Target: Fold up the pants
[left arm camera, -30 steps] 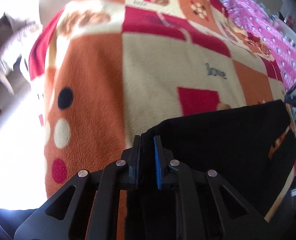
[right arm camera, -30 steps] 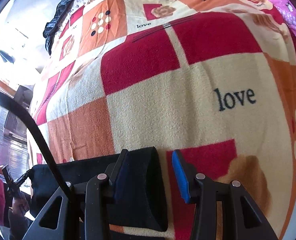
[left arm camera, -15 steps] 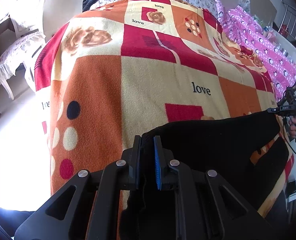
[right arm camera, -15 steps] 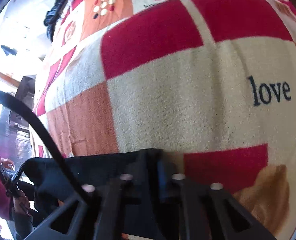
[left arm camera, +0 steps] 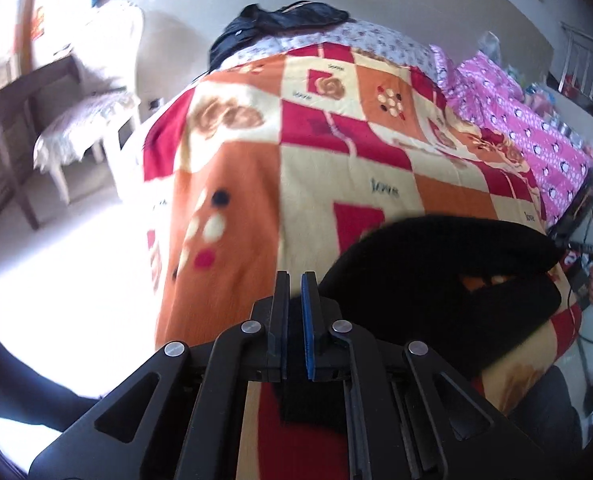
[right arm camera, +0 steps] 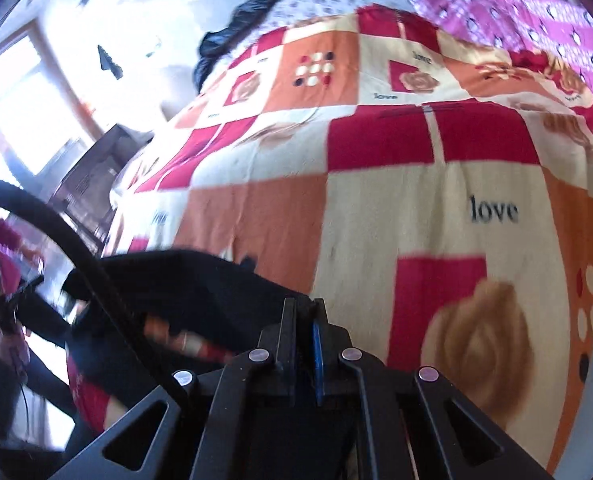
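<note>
Pants (left arm camera: 436, 280), black, hang lifted over the near end of the blanket (left arm camera: 316, 168), one edge clamped in each gripper. Left gripper (left arm camera: 295, 320) clenched on cloth; right gripper (right arm camera: 304, 332) likewise, jaws just closed on the fabric. Advice: carry both corners forward level and together, keep the edge taut, lower before releasing.

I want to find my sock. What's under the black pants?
Under the lifted black pants you can see the checkered blanket, showing through a gap between the pants' layers. Whatever lies beneath the rest of the cloth is covered, so I can't tell.
</note>
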